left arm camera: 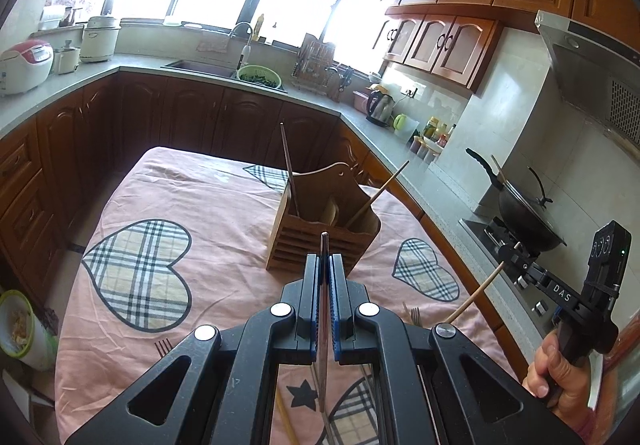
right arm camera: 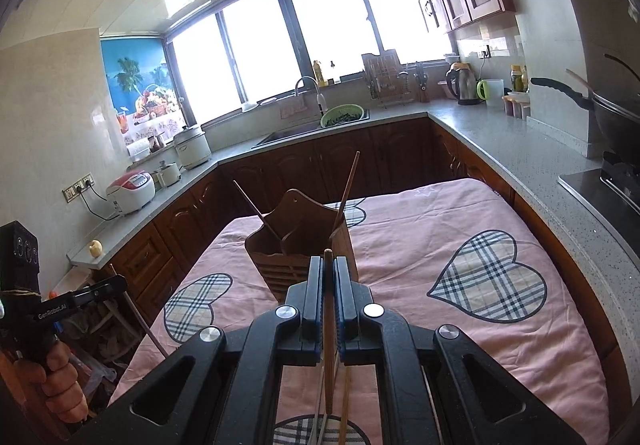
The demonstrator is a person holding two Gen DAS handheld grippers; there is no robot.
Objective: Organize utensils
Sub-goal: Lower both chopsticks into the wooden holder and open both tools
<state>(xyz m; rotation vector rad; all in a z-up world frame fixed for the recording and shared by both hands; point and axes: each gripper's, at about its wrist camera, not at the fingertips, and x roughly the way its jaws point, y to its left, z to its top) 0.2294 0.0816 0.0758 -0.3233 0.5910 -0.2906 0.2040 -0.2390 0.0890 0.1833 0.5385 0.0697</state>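
Two chopsticks already stand in the wooden holder [left arm camera: 322, 229]; each hand-held gripper, left [left arm camera: 325, 265] and right [right arm camera: 329, 265], is clamped on another chopstick, forks remaining.

— What do you see around the work area?

— I see a pink cloth [left arm camera: 224, 213] printed with plaid hearts covering the table. Behind it a grey countertop [left arm camera: 132, 65] runs in a U over brown cabinets.

— Anything on the counter?

— On my left, a white-and-red rice cooker [left arm camera: 25, 65] and a cream pot [left arm camera: 100, 38]. By the window there's a sink [left arm camera: 200, 68] with a green colander [left arm camera: 259, 76] just beside it, then a dish rack [left arm camera: 316, 65]. Toward the right I see a steel kettle [left arm camera: 380, 107], and a black wok [left arm camera: 524, 213] sits on the stove.
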